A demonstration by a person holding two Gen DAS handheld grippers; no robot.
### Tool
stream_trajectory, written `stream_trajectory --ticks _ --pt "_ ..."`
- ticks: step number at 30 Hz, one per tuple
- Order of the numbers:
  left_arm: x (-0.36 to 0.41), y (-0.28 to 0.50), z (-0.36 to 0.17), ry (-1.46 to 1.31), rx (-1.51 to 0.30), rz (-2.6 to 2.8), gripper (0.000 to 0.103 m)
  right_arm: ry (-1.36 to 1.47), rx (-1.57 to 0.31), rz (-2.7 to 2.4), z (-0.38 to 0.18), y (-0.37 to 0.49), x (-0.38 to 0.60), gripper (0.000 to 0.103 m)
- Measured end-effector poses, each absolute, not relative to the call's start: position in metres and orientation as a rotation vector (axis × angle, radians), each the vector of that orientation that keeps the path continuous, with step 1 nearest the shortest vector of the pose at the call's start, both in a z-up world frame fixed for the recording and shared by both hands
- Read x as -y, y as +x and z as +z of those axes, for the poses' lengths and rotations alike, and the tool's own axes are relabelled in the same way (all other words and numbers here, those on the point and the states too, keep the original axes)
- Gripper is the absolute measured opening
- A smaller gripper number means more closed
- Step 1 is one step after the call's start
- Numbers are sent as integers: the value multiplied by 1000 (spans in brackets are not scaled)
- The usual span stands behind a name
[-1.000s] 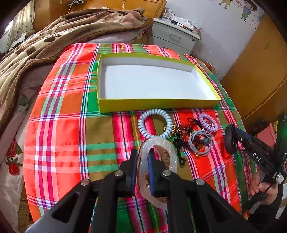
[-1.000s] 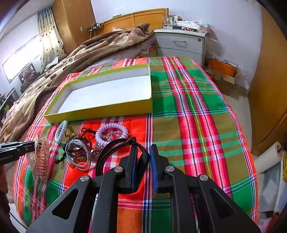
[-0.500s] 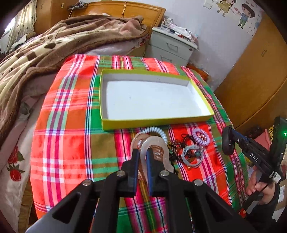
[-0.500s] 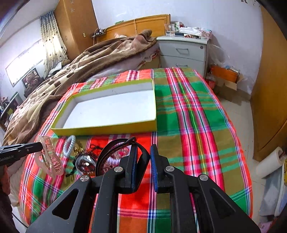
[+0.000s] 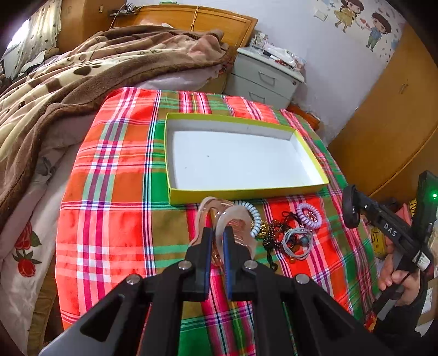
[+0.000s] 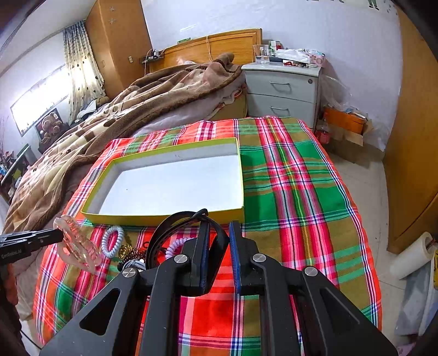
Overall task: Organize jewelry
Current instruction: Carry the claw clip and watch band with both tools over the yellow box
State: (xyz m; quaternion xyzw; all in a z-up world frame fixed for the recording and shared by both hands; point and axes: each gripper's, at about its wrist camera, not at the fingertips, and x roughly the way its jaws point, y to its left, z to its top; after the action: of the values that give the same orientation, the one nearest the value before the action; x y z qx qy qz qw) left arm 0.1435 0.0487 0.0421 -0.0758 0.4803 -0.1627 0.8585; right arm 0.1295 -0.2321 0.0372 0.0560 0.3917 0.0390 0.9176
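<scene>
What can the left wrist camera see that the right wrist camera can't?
Only the left wrist view shows the cartoon wall sticker and the hand holding the right gripper.

Only the right wrist view shows the curtain, the paper roll and the orange box.

Both show the yellow-rimmed box, the pink hair claw in the left gripper, the black headband and the nightstand.

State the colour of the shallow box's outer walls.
Yellow-green outside, white inside: the shallow box shows this best in the right wrist view.
</scene>
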Motion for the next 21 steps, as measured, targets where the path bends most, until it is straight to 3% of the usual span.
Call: stream_trajectory --ticks 21 --pt "-45 185 76 -213 -921 -402 8 82 -813 100 48 176 224 15"
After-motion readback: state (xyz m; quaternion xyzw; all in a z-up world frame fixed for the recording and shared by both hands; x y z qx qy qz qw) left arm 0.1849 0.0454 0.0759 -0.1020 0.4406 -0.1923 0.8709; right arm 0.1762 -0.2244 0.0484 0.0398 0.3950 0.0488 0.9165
